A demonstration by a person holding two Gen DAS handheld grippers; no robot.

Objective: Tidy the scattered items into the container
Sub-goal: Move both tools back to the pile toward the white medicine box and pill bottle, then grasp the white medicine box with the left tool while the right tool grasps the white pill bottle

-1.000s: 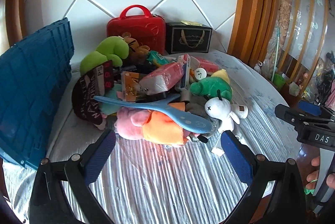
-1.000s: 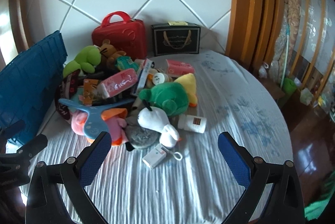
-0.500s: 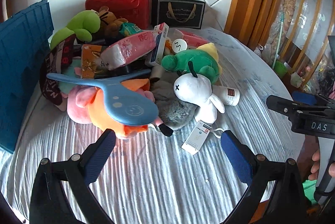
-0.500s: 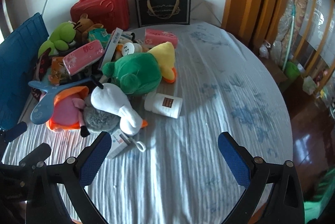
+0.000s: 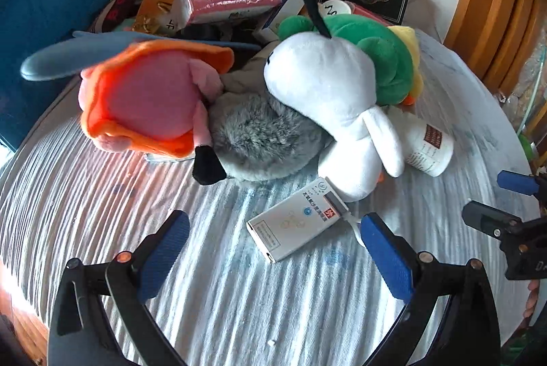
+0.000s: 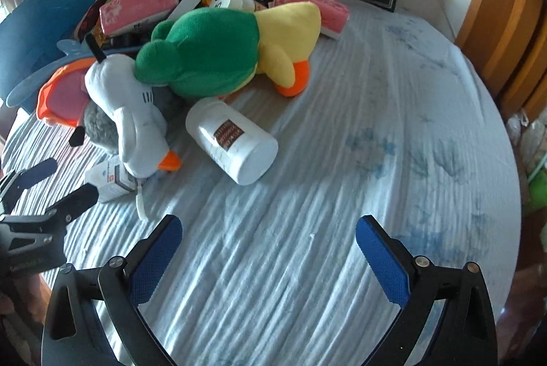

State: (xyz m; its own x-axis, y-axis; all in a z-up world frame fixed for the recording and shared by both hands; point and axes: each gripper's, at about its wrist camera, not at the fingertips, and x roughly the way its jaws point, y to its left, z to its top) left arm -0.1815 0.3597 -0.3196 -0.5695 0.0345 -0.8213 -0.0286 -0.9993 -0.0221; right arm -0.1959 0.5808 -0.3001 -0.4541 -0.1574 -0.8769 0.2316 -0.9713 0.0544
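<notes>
Big blue crate [image 5: 51,24] stands at the far left edge of the cloth-covered table [image 6: 376,126], and that looks like the container everything is bound for. Heaped just beside it: the green and yellow duck plush [image 6: 218,54], soft and light, which should squash safely if taken across the body. Leaning on it, the white plush [image 5: 328,92], its feet touching the small box. The pink and orange plush [image 5: 147,99] lies nearer the crate, with a grey furry toy [image 5: 259,140] tucked between the two. All should be forgiving to grab anywhere thick.

Now the white bottle [image 6: 236,140], on its side, clear of the heap on its open end: probably rigid, smooth, liable to roll, so best pinched across the barrel. Smallest, the flat white box [image 5: 294,225], light card, best gripped across its narrow width.

Left gripper [image 5: 273,249] hovers low, fingers wide apart, empty, the box lying right between them. Right gripper [image 6: 266,249] is spread wide too, holding nothing, over bare cloth short of the bottle.
</notes>
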